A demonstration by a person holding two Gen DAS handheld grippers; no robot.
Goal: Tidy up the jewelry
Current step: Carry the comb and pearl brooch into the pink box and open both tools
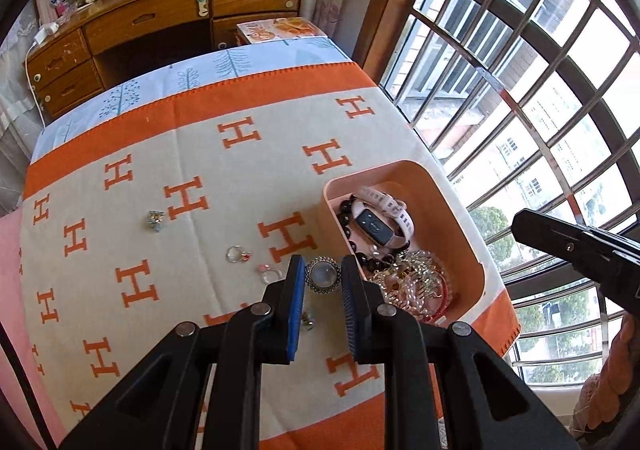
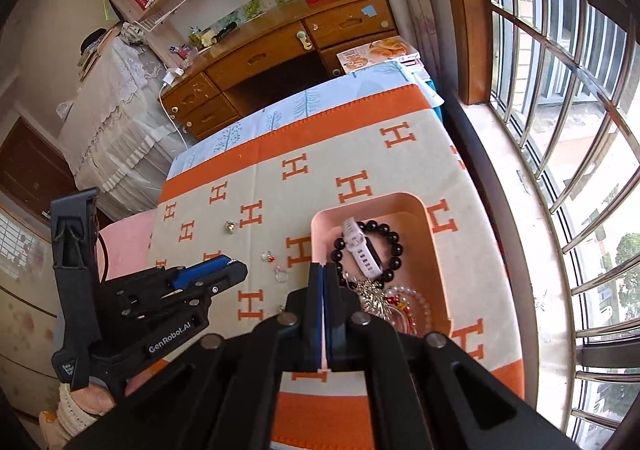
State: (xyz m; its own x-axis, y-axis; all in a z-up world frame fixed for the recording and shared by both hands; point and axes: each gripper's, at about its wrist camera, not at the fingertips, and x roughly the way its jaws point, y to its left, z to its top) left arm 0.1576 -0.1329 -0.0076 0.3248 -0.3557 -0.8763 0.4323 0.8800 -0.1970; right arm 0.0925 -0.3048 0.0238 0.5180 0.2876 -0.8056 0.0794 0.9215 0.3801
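Observation:
My left gripper [image 1: 322, 277] is shut on a round silver brooch with a pale stone [image 1: 322, 274], held above the cloth just left of the pink box [image 1: 460, 226]. The box holds a white watch [image 1: 386, 215], a black bead bracelet [image 2: 394, 246], gold and pink pieces. Loose on the cloth lie a small silver charm [image 1: 155, 218], a ring with red stones [image 1: 237, 254] and a clear ring [image 1: 269, 273]. My right gripper [image 2: 324, 270] is shut and empty above the box's near-left edge. The left gripper also shows in the right wrist view [image 2: 224, 268].
The table wears an orange and cream cloth with H marks [image 1: 192, 201]. A wooden desk [image 1: 160, 21] stands beyond its far end. A barred window [image 1: 540, 89] runs along the right side. A printed box [image 1: 280, 29] lies at the table's far edge.

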